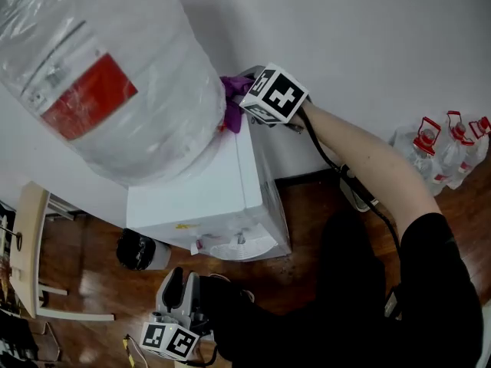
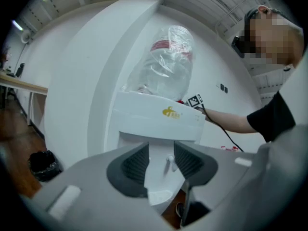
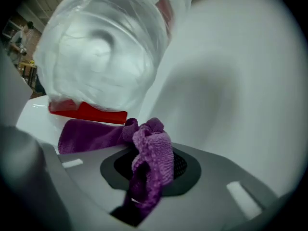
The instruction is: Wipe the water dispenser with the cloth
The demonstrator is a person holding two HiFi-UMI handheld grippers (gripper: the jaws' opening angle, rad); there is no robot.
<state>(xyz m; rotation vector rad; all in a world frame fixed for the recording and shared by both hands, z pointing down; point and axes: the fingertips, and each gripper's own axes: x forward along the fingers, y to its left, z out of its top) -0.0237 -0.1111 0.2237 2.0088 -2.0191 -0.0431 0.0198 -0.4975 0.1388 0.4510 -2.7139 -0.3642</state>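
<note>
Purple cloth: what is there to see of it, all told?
The cloth is purple, soft and looped like microfibre. One bunched fold is pinched between the right tongs. The rest lies spread on the white top of the water dispenser, beside the red collar of the upturned bottle.

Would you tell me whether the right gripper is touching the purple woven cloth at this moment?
Touching. In the right gripper view, the right gripper pinches the purple woven cloth between its jaws, with fabric bunching up over them.
</note>
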